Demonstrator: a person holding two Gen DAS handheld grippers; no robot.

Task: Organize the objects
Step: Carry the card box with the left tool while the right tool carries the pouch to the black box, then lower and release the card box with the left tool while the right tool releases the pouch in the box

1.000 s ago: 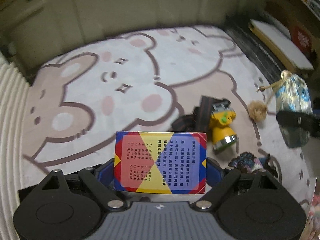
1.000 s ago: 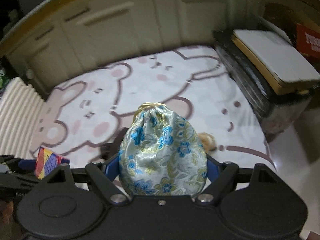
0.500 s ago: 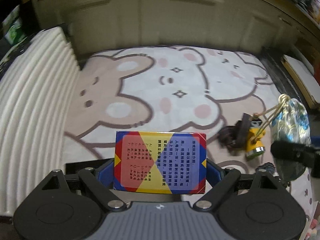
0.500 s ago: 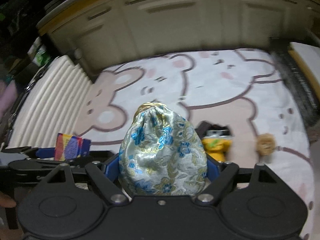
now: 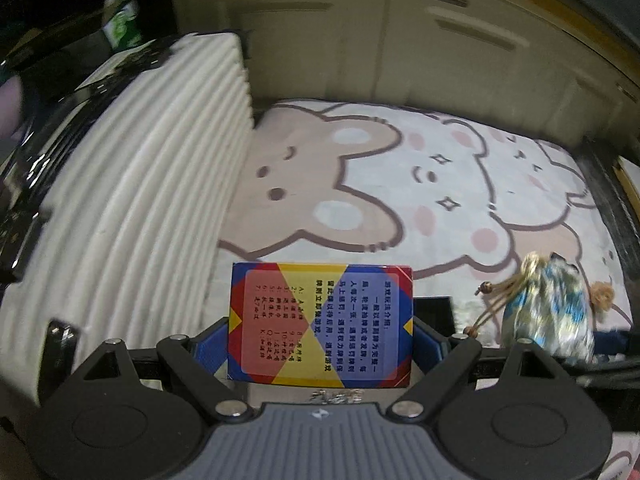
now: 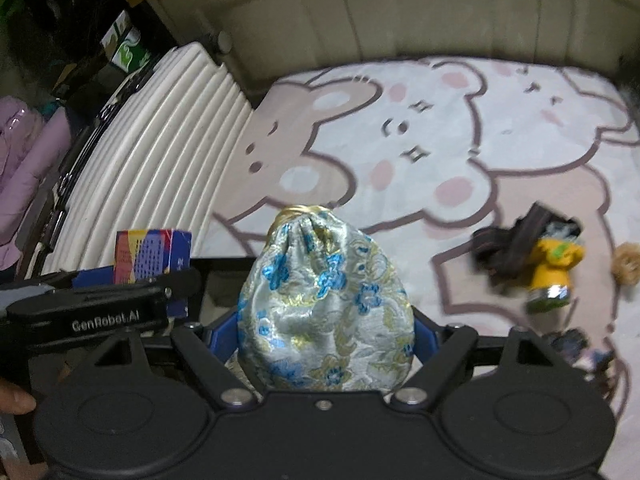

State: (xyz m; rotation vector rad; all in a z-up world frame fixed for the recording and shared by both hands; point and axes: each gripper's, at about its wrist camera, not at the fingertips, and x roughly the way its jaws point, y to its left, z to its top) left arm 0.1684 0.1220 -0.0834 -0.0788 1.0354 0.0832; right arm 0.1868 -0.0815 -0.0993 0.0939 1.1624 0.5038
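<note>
On the left, my left gripper (image 5: 320, 332) is clamped on a card box (image 5: 320, 324), its blue fingers (image 5: 430, 340) pressing the two short sides, carried above a bear-print rug (image 5: 400, 184) beside a ribbed white case (image 5: 132, 208). The box looks light, stiff and glossy, so I judge a flat squeeze across its edges suits it best. To the right, my right gripper (image 6: 324, 340) grips a brocade drawstring pouch (image 6: 324, 304) around its belly. It looks soft and yielding; it may slump. A yellow toy (image 6: 554, 272) lies further right on the rug.
</note>
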